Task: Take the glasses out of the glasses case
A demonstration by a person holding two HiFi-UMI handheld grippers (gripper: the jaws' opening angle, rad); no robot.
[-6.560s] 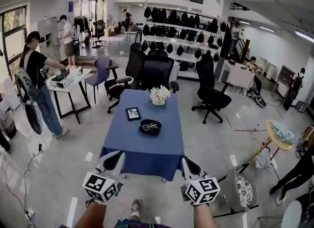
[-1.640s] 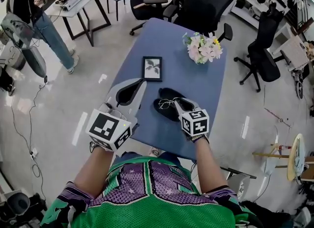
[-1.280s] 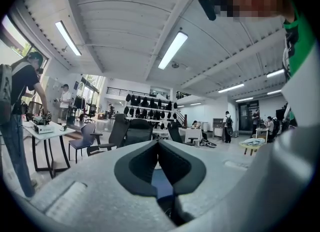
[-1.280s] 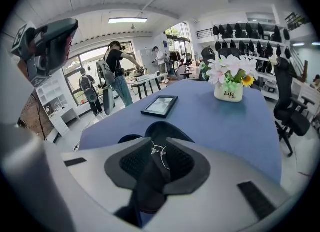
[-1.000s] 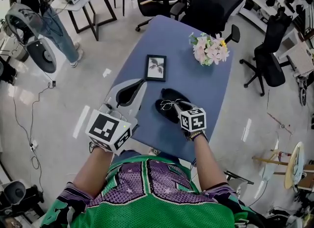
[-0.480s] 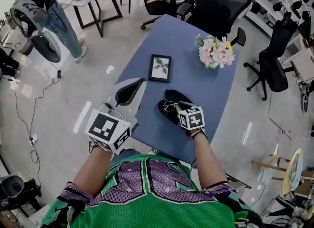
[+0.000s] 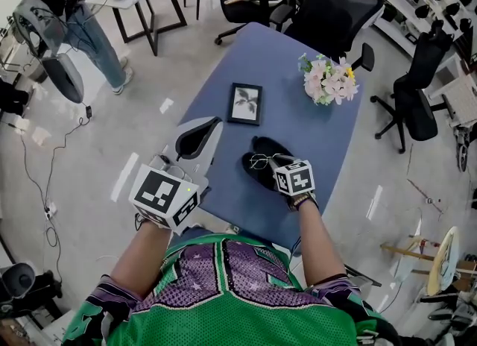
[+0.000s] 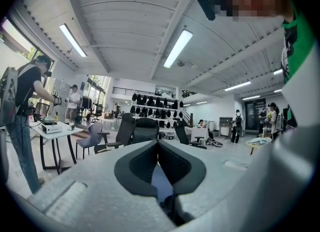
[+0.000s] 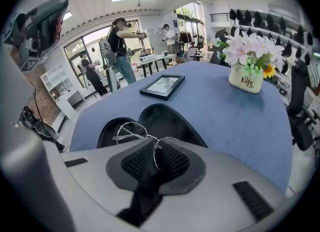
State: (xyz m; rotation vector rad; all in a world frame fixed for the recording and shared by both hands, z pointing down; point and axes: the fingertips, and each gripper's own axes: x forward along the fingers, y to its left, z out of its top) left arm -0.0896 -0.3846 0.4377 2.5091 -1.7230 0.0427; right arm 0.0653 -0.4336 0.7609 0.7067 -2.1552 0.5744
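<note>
Glasses [image 9: 131, 132] clamped in right tongs [image 9: 156, 150], over open black case [image 9: 167, 121] on blue counter [image 9: 225, 121], left tongs [image 8: 159, 146] together, holding nothing

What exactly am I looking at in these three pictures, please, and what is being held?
There is no robot here: a person holds a pair of tongs in each hand. The head view comes from a camera on the person's head, looking down; the left and right gripper views come from cameras riding on the tongs. On the blue table lie an open black glasses case, a picture frame and a pot of flowers. The right tongs are shut on the thin wire glasses, just over the case. The left tongs are shut on nothing, near the table's left edge.
</note>
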